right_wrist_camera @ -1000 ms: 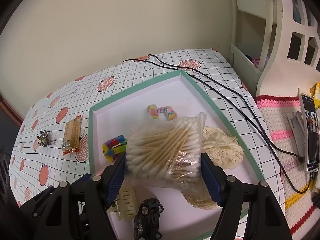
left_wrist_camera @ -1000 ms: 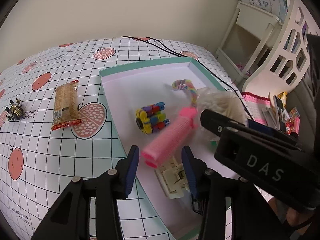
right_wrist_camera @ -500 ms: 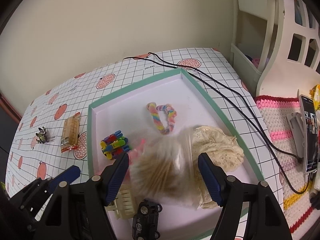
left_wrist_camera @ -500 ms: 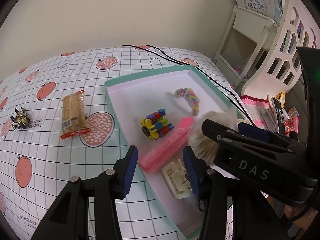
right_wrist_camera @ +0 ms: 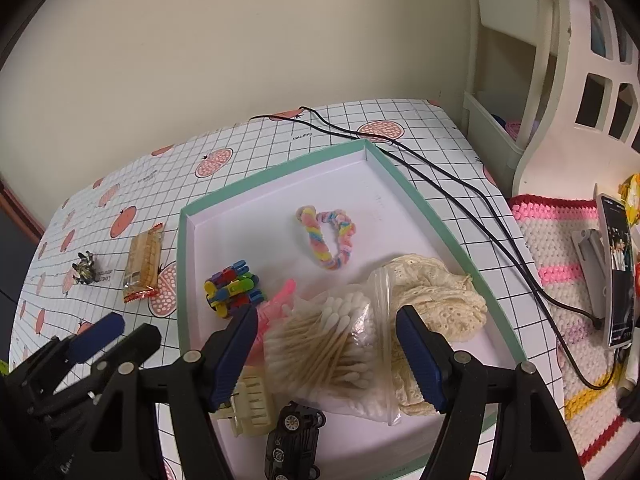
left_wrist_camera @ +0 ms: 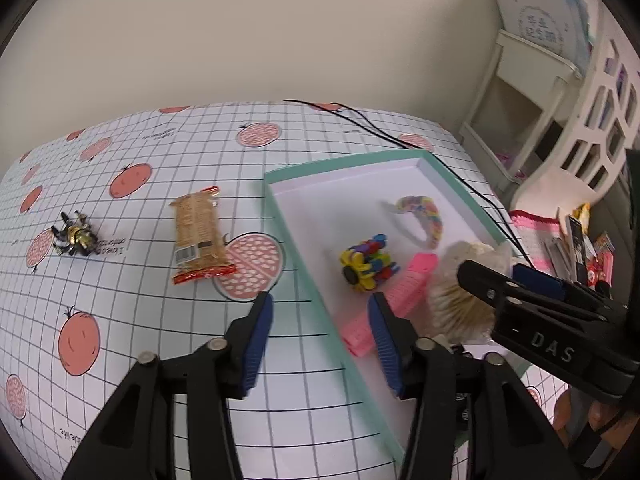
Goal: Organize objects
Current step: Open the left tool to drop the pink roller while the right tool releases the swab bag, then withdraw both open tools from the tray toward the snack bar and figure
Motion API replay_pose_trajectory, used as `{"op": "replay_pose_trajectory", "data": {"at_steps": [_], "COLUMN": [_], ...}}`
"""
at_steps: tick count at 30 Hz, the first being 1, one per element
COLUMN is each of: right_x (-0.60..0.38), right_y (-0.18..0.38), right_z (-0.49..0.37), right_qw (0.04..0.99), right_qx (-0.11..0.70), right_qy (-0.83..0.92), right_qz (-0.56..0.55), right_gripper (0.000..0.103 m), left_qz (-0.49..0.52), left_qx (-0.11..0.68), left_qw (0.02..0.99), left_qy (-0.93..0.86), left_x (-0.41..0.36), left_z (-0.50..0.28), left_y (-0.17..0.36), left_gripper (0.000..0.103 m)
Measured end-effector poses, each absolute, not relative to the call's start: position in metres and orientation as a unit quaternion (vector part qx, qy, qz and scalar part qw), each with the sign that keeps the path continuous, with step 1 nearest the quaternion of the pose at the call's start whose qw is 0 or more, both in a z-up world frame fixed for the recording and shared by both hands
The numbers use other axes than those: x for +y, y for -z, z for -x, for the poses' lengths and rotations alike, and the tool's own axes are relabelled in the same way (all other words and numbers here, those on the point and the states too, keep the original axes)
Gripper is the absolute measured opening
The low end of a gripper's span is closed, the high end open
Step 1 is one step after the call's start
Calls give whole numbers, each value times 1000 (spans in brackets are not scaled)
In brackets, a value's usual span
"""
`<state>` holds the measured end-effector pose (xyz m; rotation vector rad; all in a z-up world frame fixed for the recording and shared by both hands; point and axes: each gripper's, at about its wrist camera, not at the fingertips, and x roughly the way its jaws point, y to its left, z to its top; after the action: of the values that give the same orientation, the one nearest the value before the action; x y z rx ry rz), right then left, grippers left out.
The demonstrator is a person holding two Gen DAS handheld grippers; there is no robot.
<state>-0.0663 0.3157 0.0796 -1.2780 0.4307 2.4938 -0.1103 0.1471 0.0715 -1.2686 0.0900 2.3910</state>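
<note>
At the far left of the left wrist view sits a small gold toy (left_wrist_camera: pixel 76 235), then a snack pack (left_wrist_camera: pixel 199 238) in the middle, both outside the tray (left_wrist_camera: pixel 304 268). The left gripper (left_wrist_camera: pixel 320 320) is spread wide, holding nothing. The right gripper (right_wrist_camera: pixel 326 354) is also spread over the cotton swab bag (right_wrist_camera: pixel 332 350). It could bump the bag.

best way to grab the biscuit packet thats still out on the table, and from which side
Grip the biscuit packet across its narrow width at mid-length, coming straight down with the open left gripper, which is nearer. It lies flat, long axis running away from that camera, with bare tablecloth on both long sides.
</note>
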Motion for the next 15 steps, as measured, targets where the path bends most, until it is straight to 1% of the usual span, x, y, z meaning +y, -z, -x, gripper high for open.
{"op": "replay_pose_trajectory", "data": {"at_steps": [1,2,3,7,9,13,14,15], "right_x": [315,313,311,307,306,304,303,303], "right_y": [-79,-78,-78,-77,-77,-75,-74,-74], "right_z": [67,67,68,69,69,70,70,70], "right_qw": [152,152,152,150,150,152,152,152], "right_qx": [146,138,131,118,117,105,103,101], "right_qy": [-869,-869,-869,-870,-871,-869,-869,-868], "right_qz": [447,450,451,454,454,459,460,461], "right_gripper": [77,82,84,84,84,85,87,92], "left_qz": [459,461,466,477,480,489,492,496], "left_qx": [32,32,31,31,30,26,28,31], "left_qw": [210,206,201,179,171,160,156,150], "left_qy": [-863,-862,-861,-860,-860,-857,-856,-855], "left_x": [145,143,141,136,132,128,127,127], "left_z": [111,113,114,119,120,123,124,125], "left_y": [-71,-70,-69,-65,-64,-60,-58,-56], "left_gripper": [60,61,61,62,70,71,71,73]}}
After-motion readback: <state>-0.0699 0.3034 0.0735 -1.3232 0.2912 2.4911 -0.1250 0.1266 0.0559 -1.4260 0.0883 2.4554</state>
